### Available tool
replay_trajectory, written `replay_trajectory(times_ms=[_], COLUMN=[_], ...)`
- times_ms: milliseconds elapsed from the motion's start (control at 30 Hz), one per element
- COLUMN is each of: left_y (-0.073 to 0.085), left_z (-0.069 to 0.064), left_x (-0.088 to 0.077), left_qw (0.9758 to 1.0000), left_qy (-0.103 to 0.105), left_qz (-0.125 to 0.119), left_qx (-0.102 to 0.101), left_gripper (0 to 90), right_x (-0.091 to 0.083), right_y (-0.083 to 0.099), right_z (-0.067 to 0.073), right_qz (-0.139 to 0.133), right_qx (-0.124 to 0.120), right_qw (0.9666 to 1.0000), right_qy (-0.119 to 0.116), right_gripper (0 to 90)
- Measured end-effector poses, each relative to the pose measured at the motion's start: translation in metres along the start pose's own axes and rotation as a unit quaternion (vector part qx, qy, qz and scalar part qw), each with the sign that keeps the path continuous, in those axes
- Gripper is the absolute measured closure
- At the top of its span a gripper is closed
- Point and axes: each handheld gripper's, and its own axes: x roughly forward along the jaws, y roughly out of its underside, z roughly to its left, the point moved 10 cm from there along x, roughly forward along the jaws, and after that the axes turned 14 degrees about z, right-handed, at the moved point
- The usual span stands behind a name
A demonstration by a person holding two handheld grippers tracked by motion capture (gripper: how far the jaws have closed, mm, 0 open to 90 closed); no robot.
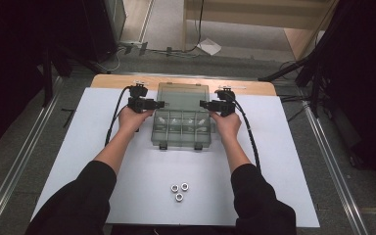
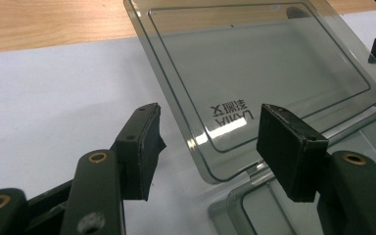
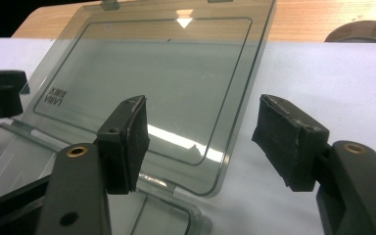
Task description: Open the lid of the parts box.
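White sheet point(image 1: 127, 186) covers most of a wooden table point(image 1: 112, 81), and around it is a grey floor with dark stands at both sides. On the far half of the sheet sits a clear, smoke-grey plastic organizer box point(image 1: 181, 128). Its base is divided into small compartments in rows; some pale small pieces lie in several of them, but they are too small to tell what they are. Its lid point(image 1: 182, 96) is open and leans back toward the far edge of the table, joined to the base at the rear. Two small latches are on the front wall of the base.

The left gripper point(image 1: 152, 104) is at the left edge of the lid and the right gripper point(image 1: 210, 105) at the right edge. Both have their jaws apart, each with a corner of the lid between the pads, and the pads do not press on it.

From the high view, three metal nuts point(image 1: 179, 190) lie close together on the sheet near the person, well apart from the box. The gripper views show the raised frame and the printed mark on the lid point(image 2: 231, 113)
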Motion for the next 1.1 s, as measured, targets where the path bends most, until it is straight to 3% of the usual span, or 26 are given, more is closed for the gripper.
replay_trajectory(times_ms=[167,267,367,467,600,733,933,1100], left_y=[0.0,0.002,0.006,0.007,0.009,0.012,0.014,0.022], left_z=[-0.001,-0.006,-0.009,-0.014,-0.021,-0.029,-0.038,-0.044], left_x=[-0.007,-0.009,-0.01,-0.014,-0.022,-0.027,-0.039,-0.044], left_qw=[0.9999,0.9996,0.9992,0.9987,0.9976,0.9955,0.994,0.99], left_qy=[0.01,0.026,0.016,0.024,0.024,0.028,0.043,0.034], left_qz=[-0.001,0.009,0.026,0.033,0.036,0.047,0.041,0.045], left_qx=[-0.001,0.005,0.025,0.032,0.055,0.078,0.091,0.129], left_gripper=[41.6,34.1,34.0,34.0,34.0,34.0,34.0,34.0], right_x=[-0.003,-0.006,-0.009,-0.012,-0.016,-0.02,-0.027,-0.033], right_y=[0.003,0.004,0.006,0.008,0.01,0.011,0.017,0.022], right_z=[0.003,0.008,0.013,0.019,0.023,0.028,0.036,0.044], right_qz=[0.007,0.013,0.018,0.026,0.032,0.036,0.053,0.057], right_qx=[-0.017,-0.032,-0.047,-0.056,-0.085,-0.097,-0.136,-0.157], right_qw=[0.9998,0.9994,0.9987,0.9981,0.9959,0.9947,0.9893,0.9859], right_qy=[-0.001,-0.003,-0.001,-0.009,0.0,-0.004,0.001,-0.003], right_gripper=[33.7,32.6,32.2,31.9,31.5,31.6,30.2,29.9])
